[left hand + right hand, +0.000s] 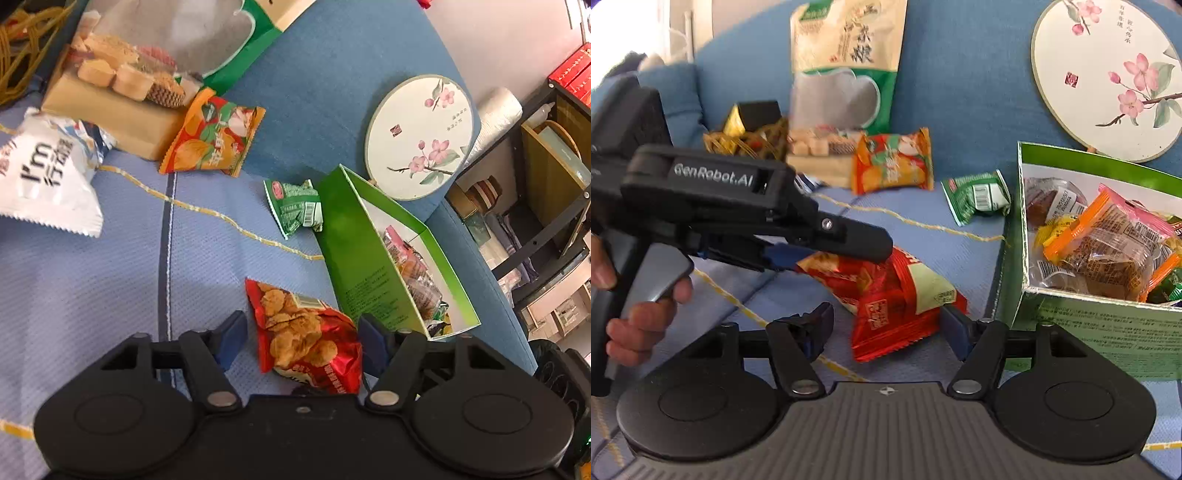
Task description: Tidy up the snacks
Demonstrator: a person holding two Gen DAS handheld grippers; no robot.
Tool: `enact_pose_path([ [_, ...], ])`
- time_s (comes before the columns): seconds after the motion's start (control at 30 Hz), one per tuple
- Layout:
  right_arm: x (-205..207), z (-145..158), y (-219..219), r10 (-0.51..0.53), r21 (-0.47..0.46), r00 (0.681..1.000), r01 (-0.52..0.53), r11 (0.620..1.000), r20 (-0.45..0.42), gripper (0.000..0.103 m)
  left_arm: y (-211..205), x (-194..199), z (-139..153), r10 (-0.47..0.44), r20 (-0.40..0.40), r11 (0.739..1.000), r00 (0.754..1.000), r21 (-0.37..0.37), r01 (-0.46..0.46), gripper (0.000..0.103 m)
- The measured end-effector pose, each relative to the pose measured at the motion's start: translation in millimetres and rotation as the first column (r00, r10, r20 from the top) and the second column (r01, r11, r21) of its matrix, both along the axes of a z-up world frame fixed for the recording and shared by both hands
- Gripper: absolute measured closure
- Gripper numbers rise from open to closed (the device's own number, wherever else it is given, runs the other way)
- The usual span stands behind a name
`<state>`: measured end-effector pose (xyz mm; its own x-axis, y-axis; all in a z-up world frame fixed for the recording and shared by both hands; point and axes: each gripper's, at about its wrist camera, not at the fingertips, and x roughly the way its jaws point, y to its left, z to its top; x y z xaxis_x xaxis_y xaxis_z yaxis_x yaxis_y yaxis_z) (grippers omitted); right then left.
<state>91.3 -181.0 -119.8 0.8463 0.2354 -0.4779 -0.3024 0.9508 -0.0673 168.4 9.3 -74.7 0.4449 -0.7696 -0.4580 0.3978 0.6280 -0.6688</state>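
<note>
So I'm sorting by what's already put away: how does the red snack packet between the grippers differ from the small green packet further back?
The red packet is larger and lies between the left gripper fingers; the green packet is smaller and lies apart from both grippers. The red one shows fried pieces printed on it; the green one shows a barcode and is crumpled. Both lie on the blue cushion, outside the green box.

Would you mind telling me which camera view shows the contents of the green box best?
The right wrist view: the green box faces the camera with its wrapped snacks plainly visible. The left wrist view sees the green box edge-on, its near wall hiding most contents, with only a strip of wrappers showing.
</note>
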Motion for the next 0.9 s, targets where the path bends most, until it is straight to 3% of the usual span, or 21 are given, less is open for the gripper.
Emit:
enact_pose_path([
  [0.03, 1.3, -0.4, 0.0, -0.019, -0.012, 1.0, 0.019, 1.0, 0.0, 0.035, -0.3, -0.4, -1.5, -0.002, -0.007, 1.0, 1.0, -0.012, 0.002, 0.035],
  [0.1, -0.6, 1.1, -1.2, -0.011, -0.016, 1.0, 0.011, 1.0, 0.004, 0.044, -1.7, -3.5, 0.7, -0.006, 0.007, 1.0, 1.0, 0.0, 0.006, 0.048],
  [0.13, -2.3, 1.1, -0.1, -0.006, -0.029, 1.0, 0.006, 1.0, 0.009, 0.047, -2.8, -5.9, 3.3, -0.012, 0.016, 1.0, 1.0, 0.009, 0.011, 0.049],
  [0.3, -23.5, 11.6, 3.5, 0.021, -0.068, 0.996, -0.015, 0.998, 0.084, 0.051, -3.5, -29.6, 26.7, -0.009, 0.116, 0.999, 0.993, 0.042, 0.004, 0.052],
  [0.5, -50.6, 47.7, -11.4, 0.005, -0.04, 0.976, 0.004, 0.999, 0.216, 0.053, -10.0, -54.1, 64.9, -0.015, 0.252, 1.0, 0.968, -0.005, 0.017, 0.053],
  [0.67, -50.0, 61.8, -37.0, -0.072, -0.01, 0.962, 0.078, 0.997, 0.264, 0.056, -42.8, -55.1, 76.7, -0.065, 0.295, 0.998, 0.953, -0.005, 0.07, 0.055],
  [0.77, -46.8, 64.2, -55.2, -0.15, -0.037, 0.941, 0.169, 0.985, 0.305, 0.056, -74.3, -45.3, 80.2, -0.091, 0.291, 0.994, 0.952, -0.035, 0.106, 0.054],
  [0.9, -36.1, 70.3, -96.2, -0.276, 0.029, 0.909, 0.281, 0.959, 0.314, 0.057, -125.2, -22.9, 82.6, -0.162, 0.261, 0.98, 0.952, -0.066, 0.185, 0.055],
])
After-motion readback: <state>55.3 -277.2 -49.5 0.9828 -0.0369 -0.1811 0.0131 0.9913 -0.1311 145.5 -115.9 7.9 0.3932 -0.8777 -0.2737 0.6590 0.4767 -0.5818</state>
